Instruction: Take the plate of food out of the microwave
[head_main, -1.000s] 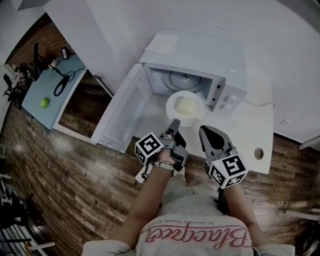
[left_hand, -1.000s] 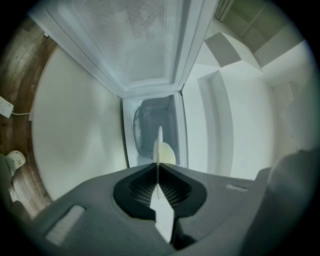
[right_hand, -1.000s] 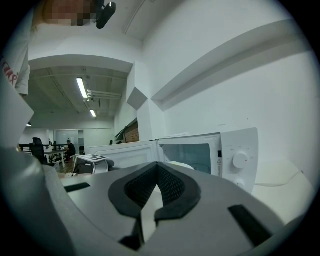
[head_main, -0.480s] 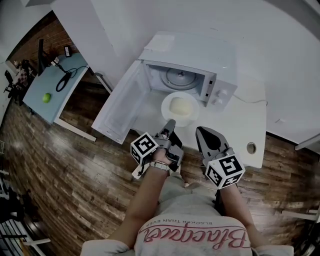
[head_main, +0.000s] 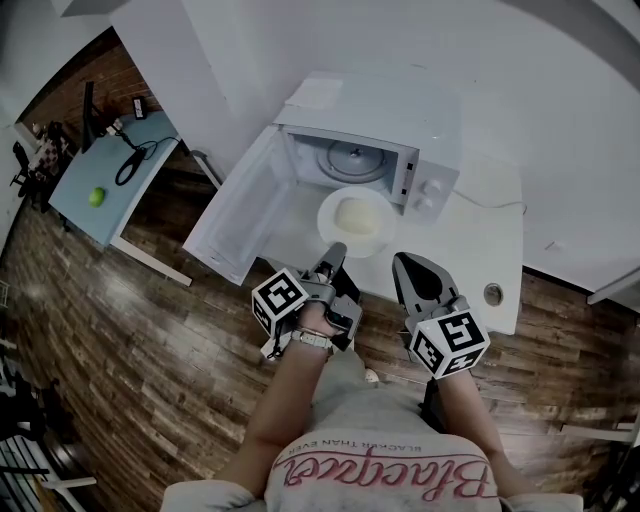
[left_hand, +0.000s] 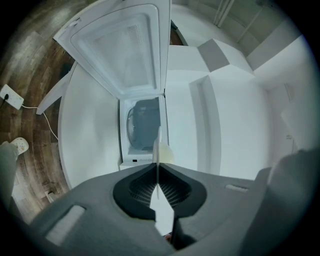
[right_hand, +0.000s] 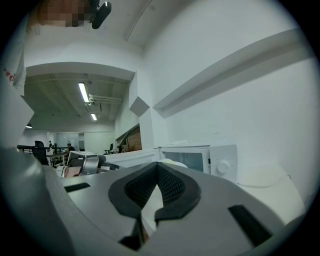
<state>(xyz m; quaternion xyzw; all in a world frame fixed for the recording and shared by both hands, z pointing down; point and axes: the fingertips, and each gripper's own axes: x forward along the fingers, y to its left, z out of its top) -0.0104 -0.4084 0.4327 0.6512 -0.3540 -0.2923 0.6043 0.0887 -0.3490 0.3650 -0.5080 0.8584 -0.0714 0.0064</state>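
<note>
The white plate (head_main: 352, 222) with pale yellow food (head_main: 357, 213) hangs just in front of the open microwave (head_main: 405, 135), above the white table (head_main: 470, 250). My left gripper (head_main: 337, 250) is shut on the plate's near rim. In the left gripper view the plate (left_hand: 159, 145) shows edge-on between the jaws of that gripper (left_hand: 158, 168), with the empty microwave cavity (left_hand: 142, 122) behind it. My right gripper (head_main: 402, 264) hovers to the right of the plate, shut and holding nothing. Its jaw tips (right_hand: 158, 166) meet in the right gripper view.
The microwave door (head_main: 240, 205) stands swung wide open to the left. The table has a round cable hole (head_main: 492, 293) near its front right corner. A light blue desk (head_main: 105, 180) with a green ball (head_main: 97, 197) stands far left over the wooden floor.
The left gripper has drawn the plate a little farther out from the microwave opening toward me. The right gripper has stayed shut beside it.
</note>
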